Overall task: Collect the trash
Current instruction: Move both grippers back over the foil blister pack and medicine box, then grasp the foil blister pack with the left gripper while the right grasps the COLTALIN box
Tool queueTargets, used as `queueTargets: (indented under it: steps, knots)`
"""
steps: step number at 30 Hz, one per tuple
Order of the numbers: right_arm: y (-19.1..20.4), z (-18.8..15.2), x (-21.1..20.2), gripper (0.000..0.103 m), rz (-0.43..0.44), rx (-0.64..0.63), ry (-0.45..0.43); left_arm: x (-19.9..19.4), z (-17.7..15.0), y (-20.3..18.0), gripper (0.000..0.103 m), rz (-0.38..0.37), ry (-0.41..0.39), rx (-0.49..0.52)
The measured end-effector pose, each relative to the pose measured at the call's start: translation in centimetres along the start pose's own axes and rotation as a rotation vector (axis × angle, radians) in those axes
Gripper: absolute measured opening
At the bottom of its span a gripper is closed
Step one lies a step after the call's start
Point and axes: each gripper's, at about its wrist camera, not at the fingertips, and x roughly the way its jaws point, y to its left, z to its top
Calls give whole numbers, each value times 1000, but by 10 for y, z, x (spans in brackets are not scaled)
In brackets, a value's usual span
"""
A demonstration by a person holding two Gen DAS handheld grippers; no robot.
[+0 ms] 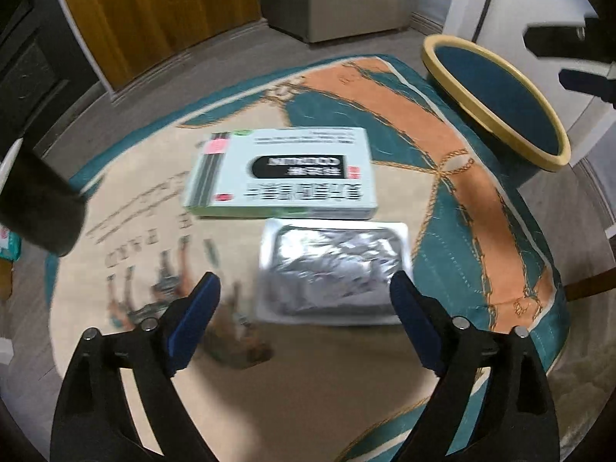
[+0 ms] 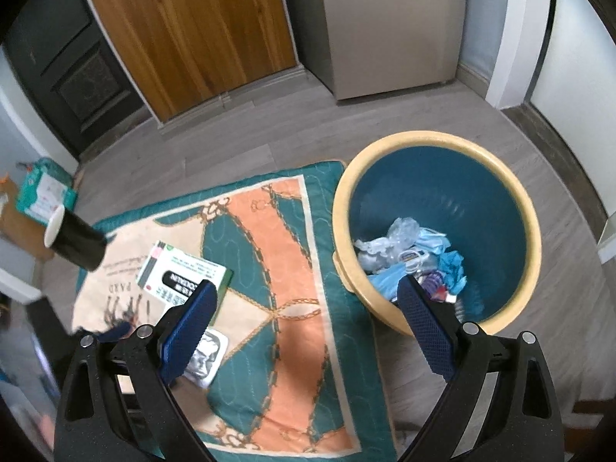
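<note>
A white and green medicine box (image 1: pixel 281 171) lies on a patterned rug (image 1: pixel 454 208). A silver foil blister pack (image 1: pixel 333 271) lies just in front of it. My left gripper (image 1: pixel 304 288) is open and empty, low over the rug, with the foil pack between and just ahead of its fingertips. My right gripper (image 2: pixel 306 296) is open and empty, held high between the rug and a blue bin with a yellow rim (image 2: pixel 496 177). The bin holds blue masks and plastic wrappers (image 2: pixel 415 258). The box (image 2: pixel 173 273) and the foil pack (image 2: pixel 208 358) also show in the right wrist view.
A black paper cup (image 2: pixel 75 236) lies on its side at the rug's left edge. A teal tissue pack (image 2: pixel 42 190) sits on the floor beyond it. A wooden door (image 2: pixel 192 30) and a grey cabinet (image 2: pixel 389 27) stand at the back. Grey floor surrounds the rug.
</note>
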Motion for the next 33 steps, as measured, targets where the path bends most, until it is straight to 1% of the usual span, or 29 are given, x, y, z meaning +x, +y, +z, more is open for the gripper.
queueTargets:
  steps: [3, 7, 9, 13, 15, 17, 19, 21, 24, 27, 29, 31, 33]
  knots:
    - [0, 1, 5, 94, 1, -9, 11, 13, 0, -10, 91, -14, 19, 8]
    - [2, 4, 12, 94, 3, -19, 20, 23, -2, -20, 96, 7, 37, 49]
    - [5, 5, 16, 94, 5, -31, 27, 23, -4, -22, 97, 4, 39, 45]
    - [11, 6, 23, 94, 7, -52, 37, 24, -5, -19, 97, -20, 47, 21]
    - [14, 6, 25, 94, 7, -63, 40, 23, -4, -18, 97, -18, 47, 24]
    - [17, 6, 27, 94, 4, -72, 43, 22, -3, -18, 93, -18, 44, 31]
    - [19, 5, 28, 94, 6, -80, 48, 19, -3, -15, 93, -15, 44, 29]
    - [21, 4, 29, 94, 5, -83, 51, 13, -2, -11, 93, 0, 30, 30]
    - [22, 5, 29, 94, 7, -81, 54, 4, -1, -2, 93, -13, 27, 13]
    - [26, 5, 30, 94, 9, -84, 55, -12, 5, 8, 93, 3, 7, 7]
    - [30, 4, 32, 94, 15, -90, 58, -31, 13, 15, 93, 28, -20, 32]
    - [37, 3, 36, 94, 21, -123, 62, -53, 23, 26, 93, 50, -48, 56]
    - [47, 1, 40, 94, 29, -189, 52, -71, 33, 41, 93, 65, -72, 58]
